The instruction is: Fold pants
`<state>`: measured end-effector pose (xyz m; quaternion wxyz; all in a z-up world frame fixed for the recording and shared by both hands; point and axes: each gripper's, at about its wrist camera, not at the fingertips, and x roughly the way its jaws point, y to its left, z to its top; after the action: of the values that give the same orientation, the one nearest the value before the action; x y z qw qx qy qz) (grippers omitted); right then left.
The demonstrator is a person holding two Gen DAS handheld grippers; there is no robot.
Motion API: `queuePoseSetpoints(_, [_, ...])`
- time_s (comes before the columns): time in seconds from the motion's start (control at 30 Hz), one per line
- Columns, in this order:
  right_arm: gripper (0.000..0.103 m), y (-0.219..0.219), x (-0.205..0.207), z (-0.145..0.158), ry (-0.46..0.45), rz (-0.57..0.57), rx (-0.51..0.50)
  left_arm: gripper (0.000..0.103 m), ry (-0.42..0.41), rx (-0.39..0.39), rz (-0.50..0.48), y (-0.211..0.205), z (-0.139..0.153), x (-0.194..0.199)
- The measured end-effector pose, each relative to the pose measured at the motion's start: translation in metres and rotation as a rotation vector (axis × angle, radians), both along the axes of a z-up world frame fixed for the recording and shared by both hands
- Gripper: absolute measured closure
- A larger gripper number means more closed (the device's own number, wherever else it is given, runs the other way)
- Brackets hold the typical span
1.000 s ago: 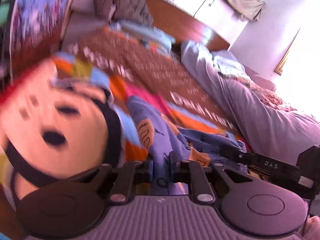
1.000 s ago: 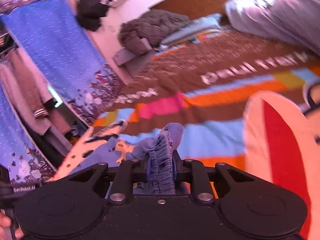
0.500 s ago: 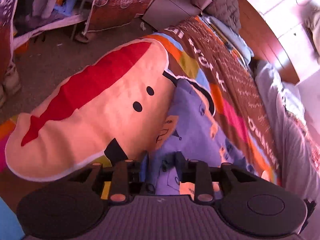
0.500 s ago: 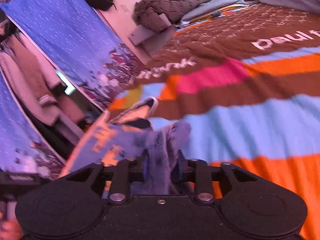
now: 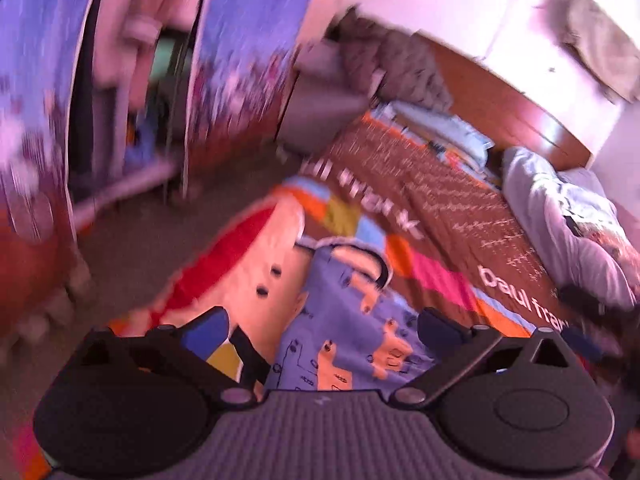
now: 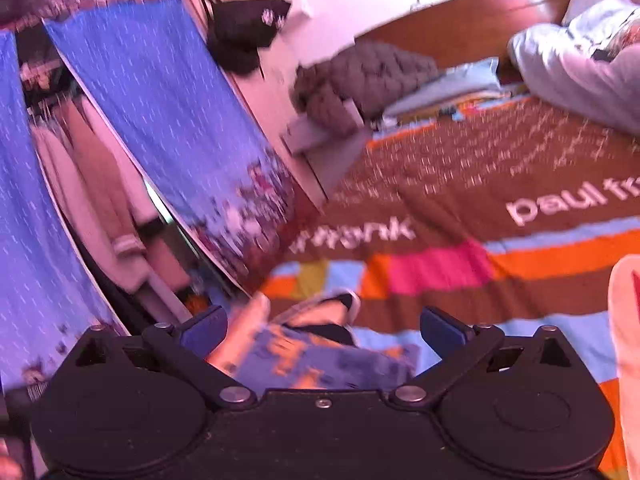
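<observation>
The blue pants with orange cartoon prints (image 5: 340,320) lie spread on the striped bedspread (image 5: 432,272), just beyond my left gripper (image 5: 324,330), which is open and empty above them. In the right wrist view the pants (image 6: 316,360) lie bunched between and below the spread fingers of my right gripper (image 6: 324,328), which is open and holds nothing. Both views are motion-blurred.
A brown bedspread with white lettering (image 6: 520,184) covers the bed. A grey quilted jacket (image 6: 360,76) and a pale blanket heap (image 5: 568,232) lie at the far side. Blue curtains (image 6: 168,112) and the floor (image 5: 160,240) are to the left.
Both grippers were shut on the pants and have opened, letting the pants drop onto the bedspread. Both have pulled back and tilted up.
</observation>
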<state>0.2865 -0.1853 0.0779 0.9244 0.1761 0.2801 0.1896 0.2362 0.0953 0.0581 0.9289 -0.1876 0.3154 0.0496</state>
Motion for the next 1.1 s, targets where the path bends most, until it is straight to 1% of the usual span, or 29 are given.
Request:
queuePoseSetpoints(0.1, [0.001, 0.006, -0.031, 0.035, -0.032, -0.019, -0.008, 0.0, -0.042, 0.069, 0.006, -0.009, 0.03, -0.031])
queuePoseSetpoints(0.23, [0.001, 0.019, -0.082, 0.067, -0.056, -0.064, -0.074, 0.0, -0.086, 0.091, 0.037, -0.009, 0.056, -0.071])
queuePoseSetpoints(0.33, [0.001, 0.026, -0.126, 0.082, -0.095, -0.054, -0.096, 0.0, -0.097, 0.11, 0.05, -0.005, 0.063, -0.1])
queuePoseSetpoints(0.43, [0.001, 0.031, -0.164, 0.084, -0.135, -0.05, -0.123, 0.0, -0.079, 0.131, 0.071, -0.003, 0.053, -0.121])
queuePoseSetpoints(0.53, [0.001, 0.034, -0.196, 0.077, -0.17, -0.036, -0.16, 0.0, -0.05, 0.122, 0.106, 0.002, 0.03, -0.132])
queuePoseSetpoints(0.6, [0.001, 0.037, -0.215, 0.064, -0.19, -0.066, -0.225, 0.0, -0.053, 0.114, 0.136, 0.001, 0.015, -0.136])
queuePoseSetpoints(0.67, [0.001, 0.041, -0.234, 0.046, -0.241, -0.087, -0.317, 0.0, -0.065, 0.129, 0.132, -0.002, 0.004, -0.139])
queuePoseSetpoints(0.7, [0.001, 0.043, -0.241, 0.037, -0.266, -0.095, -0.353, 0.0, -0.073, 0.147, 0.116, -0.005, -0.001, -0.141])
queuePoseSetpoints(0.77, [0.001, 0.047, -0.25, 0.02, -0.29, -0.111, -0.394, 0.0, -0.1, 0.192, 0.071, -0.013, -0.008, -0.144])
queuePoseSetpoints(0.83, [0.001, 0.049, -0.257, 0.011, -0.318, -0.096, -0.396, 0.0, -0.138, 0.252, 0.021, -0.022, -0.015, -0.148])
queuePoseSetpoints(0.9, [0.001, 0.052, -0.259, 0.008, -0.335, -0.086, -0.391, 0.0, -0.154, 0.304, 0.004, -0.03, -0.023, -0.153])
queuePoseSetpoints(0.97, [0.001, 0.054, -0.257, 0.002, -0.311, -0.093, -0.39, 0.0, -0.155, 0.325, 0.01, -0.035, -0.031, -0.155])
queuePoseSetpoints(1.1, [0.001, 0.061, -0.246, -0.016, -0.19, -0.126, -0.454, 0.0, -0.146, 0.307, 0.004, -0.034, -0.048, -0.16])
